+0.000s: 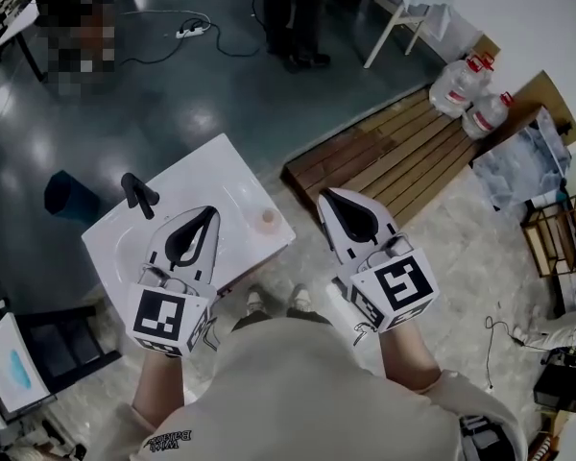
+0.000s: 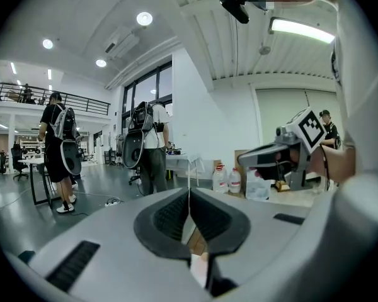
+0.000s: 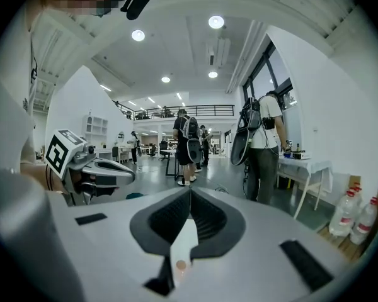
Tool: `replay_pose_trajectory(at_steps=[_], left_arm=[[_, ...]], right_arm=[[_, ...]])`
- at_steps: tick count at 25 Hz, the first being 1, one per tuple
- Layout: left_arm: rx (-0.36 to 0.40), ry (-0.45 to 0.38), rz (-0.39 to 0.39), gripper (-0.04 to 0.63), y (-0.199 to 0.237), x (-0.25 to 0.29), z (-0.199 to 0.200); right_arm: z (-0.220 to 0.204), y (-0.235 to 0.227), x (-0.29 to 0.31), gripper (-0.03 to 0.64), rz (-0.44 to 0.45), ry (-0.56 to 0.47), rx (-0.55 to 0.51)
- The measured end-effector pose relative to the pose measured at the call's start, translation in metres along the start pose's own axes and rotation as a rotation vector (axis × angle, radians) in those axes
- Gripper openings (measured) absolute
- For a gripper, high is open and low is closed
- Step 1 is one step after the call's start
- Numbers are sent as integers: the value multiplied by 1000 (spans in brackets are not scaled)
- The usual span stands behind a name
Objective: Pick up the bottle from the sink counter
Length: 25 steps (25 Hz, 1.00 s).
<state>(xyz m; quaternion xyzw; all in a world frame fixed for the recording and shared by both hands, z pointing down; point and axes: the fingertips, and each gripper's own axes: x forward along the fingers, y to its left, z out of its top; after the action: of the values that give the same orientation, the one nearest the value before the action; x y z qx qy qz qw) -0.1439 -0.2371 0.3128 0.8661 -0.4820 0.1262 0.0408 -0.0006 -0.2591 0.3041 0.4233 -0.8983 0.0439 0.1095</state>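
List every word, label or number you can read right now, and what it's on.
No text reads clearly.
Print on the person's sleeve: two lines, too blurred to read.
Labels on the jugs: too small to read.
Cubes on the left gripper and right gripper: square marker patterns, no words.

The sink counter (image 1: 211, 166) is white, its faucet (image 1: 137, 195) black, and the small bottle (image 1: 266, 219) looks pale peach. The left gripper (image 1: 209, 211) and right gripper (image 1: 325, 194) are light grey, with black-and-white square markers. The wooden platform (image 1: 394, 152) is brown.
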Motion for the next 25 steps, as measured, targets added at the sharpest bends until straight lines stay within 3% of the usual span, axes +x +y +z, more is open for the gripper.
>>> replay_pose_trajectory(at_steps=[4, 8, 12, 15, 20, 25], left_arm=[[-17, -27, -30, 8, -6, 13, 3], [29, -31, -38, 10, -8, 32, 5], [42, -27, -75, 150, -11, 55, -1], [54, -32, -101, 151, -16, 69, -8], [64, 2, -135, 211, -24, 99, -31], [17, 21, -159, 221, -23, 127, -68]], right_arm=[[-11, -12, 8, -3, 3, 19, 17], [-17, -21, 15, -3, 7, 31, 27], [-22, -32, 23, -3, -1, 39, 28], [-30, -34, 28, -3, 8, 50, 39], [-46, -41, 39, -3, 21, 74, 50], [-67, -44, 52, -3, 39, 103, 67]])
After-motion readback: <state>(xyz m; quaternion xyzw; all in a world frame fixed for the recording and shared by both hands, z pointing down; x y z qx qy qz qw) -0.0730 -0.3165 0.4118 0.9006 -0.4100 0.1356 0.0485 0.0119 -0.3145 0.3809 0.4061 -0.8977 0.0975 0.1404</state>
